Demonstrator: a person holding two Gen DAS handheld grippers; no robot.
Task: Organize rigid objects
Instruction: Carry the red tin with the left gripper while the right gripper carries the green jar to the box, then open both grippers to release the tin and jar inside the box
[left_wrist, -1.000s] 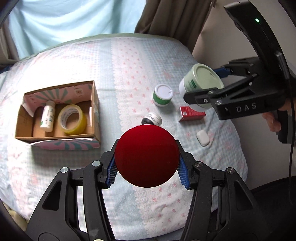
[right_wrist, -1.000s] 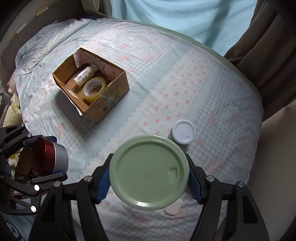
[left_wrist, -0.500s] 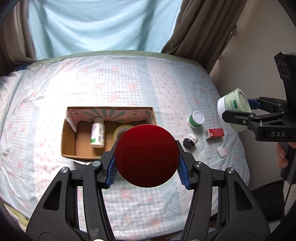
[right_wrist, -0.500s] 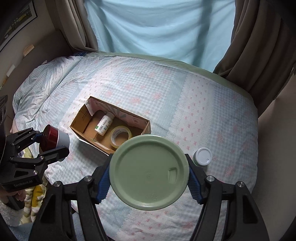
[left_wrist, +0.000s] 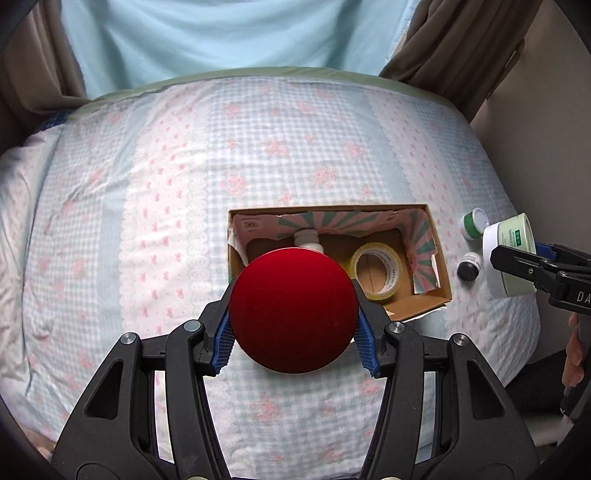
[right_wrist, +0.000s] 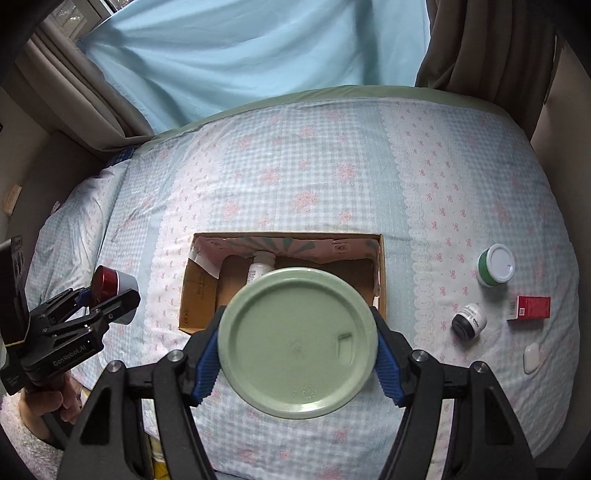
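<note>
Both tongs grip jars: left tongs (left_wrist: 293, 345) the red-lidded jar (left_wrist: 293, 310), right tongs (right_wrist: 297, 365) the green-lidded jar (right_wrist: 297, 343); lower each gently into free space in the cardboard box (left_wrist: 441, 273).

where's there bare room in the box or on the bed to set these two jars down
In the cardboard box, the only floor showing free lies between the white bottle and the tape roll. The bedspread beyond the box is bare. To its right it is crowded: green-banded jar, black jar, red carton, white case.
</note>
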